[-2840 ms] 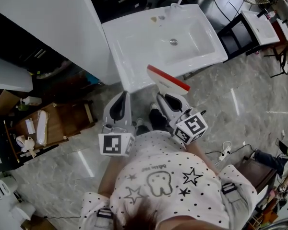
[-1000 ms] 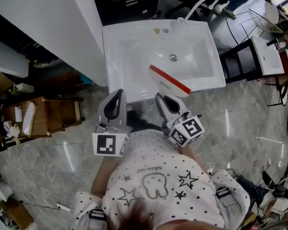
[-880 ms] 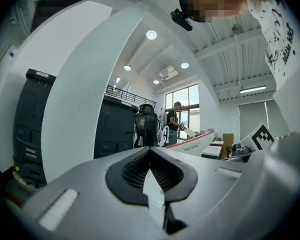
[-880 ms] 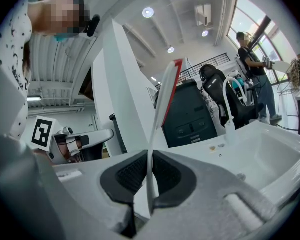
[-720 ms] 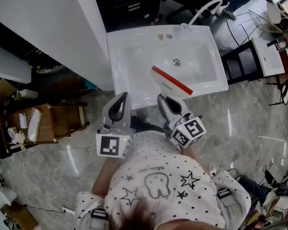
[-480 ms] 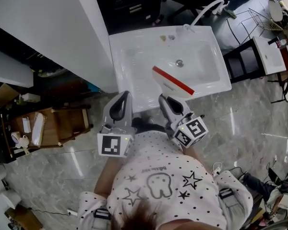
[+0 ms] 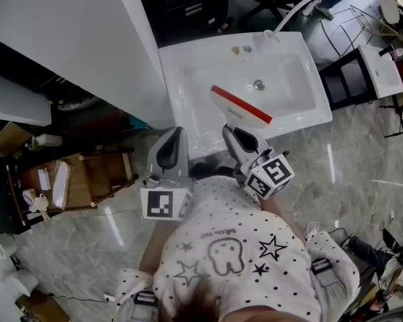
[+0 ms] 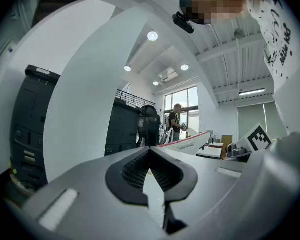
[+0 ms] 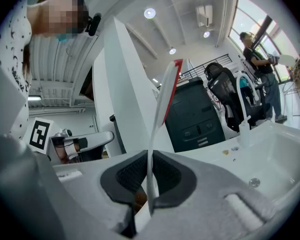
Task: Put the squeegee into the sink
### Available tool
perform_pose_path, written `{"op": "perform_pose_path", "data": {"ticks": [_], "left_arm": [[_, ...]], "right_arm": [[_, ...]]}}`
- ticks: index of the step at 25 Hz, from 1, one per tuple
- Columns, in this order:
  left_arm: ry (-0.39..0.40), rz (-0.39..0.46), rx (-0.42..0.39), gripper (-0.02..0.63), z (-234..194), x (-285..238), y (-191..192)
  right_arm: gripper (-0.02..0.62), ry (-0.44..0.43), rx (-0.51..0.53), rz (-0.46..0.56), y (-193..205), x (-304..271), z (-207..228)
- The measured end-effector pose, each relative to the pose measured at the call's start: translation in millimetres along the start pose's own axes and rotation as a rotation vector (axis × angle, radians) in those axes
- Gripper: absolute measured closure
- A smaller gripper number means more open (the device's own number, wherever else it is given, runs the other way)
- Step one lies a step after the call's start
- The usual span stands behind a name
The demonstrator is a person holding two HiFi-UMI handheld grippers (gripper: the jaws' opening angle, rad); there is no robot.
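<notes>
One squeegee [image 7: 241, 105] over sink [image 7: 188, 116], nr front rim

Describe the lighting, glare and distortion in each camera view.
Head view: evenly lit and sharp, with pale glare streaks on the glossy floor; the white sink keeps its detail. Left gripper view: heavy fisheye bending, black corners, ceiling lights blown out. Right gripper view: same fisheye; the bright window washes out, and the squeegee shows edge-on as a thin sliver.
</notes>
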State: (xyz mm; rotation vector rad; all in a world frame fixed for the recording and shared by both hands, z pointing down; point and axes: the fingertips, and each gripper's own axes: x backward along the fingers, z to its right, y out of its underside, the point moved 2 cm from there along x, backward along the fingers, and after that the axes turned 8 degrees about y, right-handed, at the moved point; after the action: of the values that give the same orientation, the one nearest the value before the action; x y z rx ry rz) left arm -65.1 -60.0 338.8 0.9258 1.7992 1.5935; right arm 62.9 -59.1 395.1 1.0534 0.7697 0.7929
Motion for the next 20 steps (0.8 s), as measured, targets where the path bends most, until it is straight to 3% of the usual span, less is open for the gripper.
{"op": "perform_pose_path", "data": {"ticks": [13, 20], "left_arm": [[-0.010, 0.000, 0.021, 0.606, -10.4, 6.3, 3.2], [-0.014, 0.000, 0.018, 0.606, -2.6, 7.8, 5.0]], "right_arm": [[0.577, 0.076, -0.046, -0.015, 9.7, 7.3, 7.4], [0.577, 0.049, -0.041, -0.034, 14.1, 12.2, 7.4]]}}
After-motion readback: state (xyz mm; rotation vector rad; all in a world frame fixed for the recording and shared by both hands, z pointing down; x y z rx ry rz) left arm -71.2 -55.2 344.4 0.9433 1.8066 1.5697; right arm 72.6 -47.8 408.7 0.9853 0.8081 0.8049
